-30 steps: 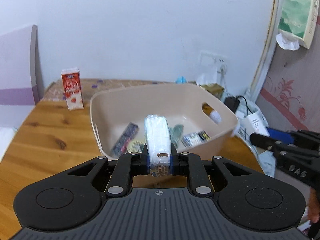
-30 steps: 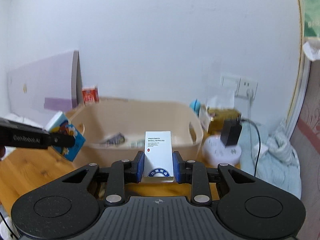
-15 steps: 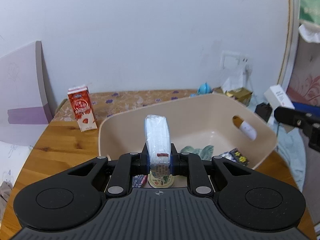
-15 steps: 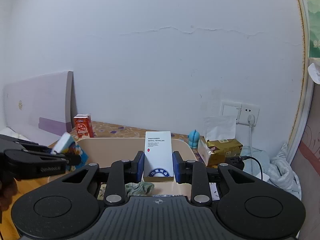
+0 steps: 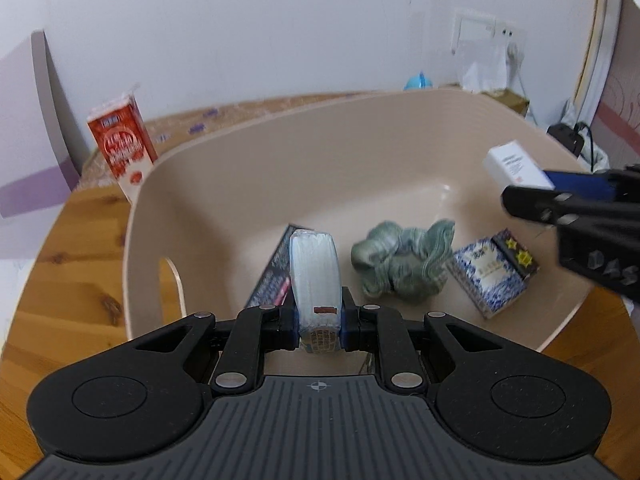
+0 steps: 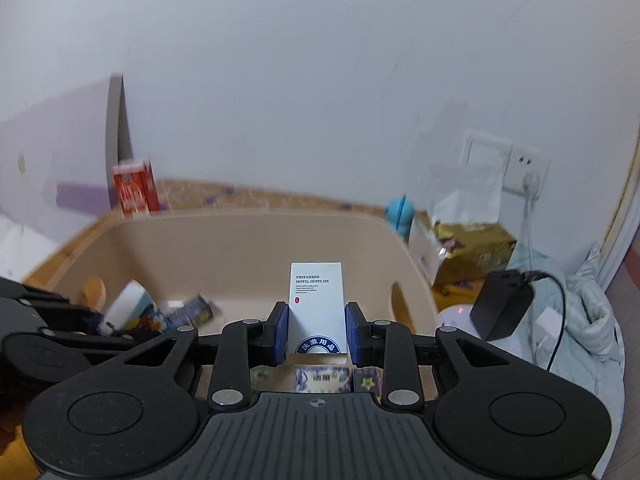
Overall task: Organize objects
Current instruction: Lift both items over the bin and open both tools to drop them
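My left gripper [image 5: 319,322] is shut on a pale blue tissue pack [image 5: 316,280] and holds it over the near side of the beige basket [image 5: 224,176]. My right gripper [image 6: 316,332] is shut on a white hotel-supplies box [image 6: 317,304] over the basket's [image 6: 248,240] right part; it also shows in the left wrist view [image 5: 516,166]. In the basket lie a green cloth [image 5: 404,260], a blue-and-white box [image 5: 494,276] and a dark flat packet [image 5: 272,276].
A red milk carton [image 5: 122,146] stands on the wooden table [image 5: 60,280] left of the basket. A gold tissue box [image 6: 472,256], a blue figure [image 6: 400,216], a black charger [image 6: 502,304] and a wall socket [image 6: 528,164] are at the right.
Both grippers have moved forward and down over the basket with their objects still held. The views now look into the basket from closer.
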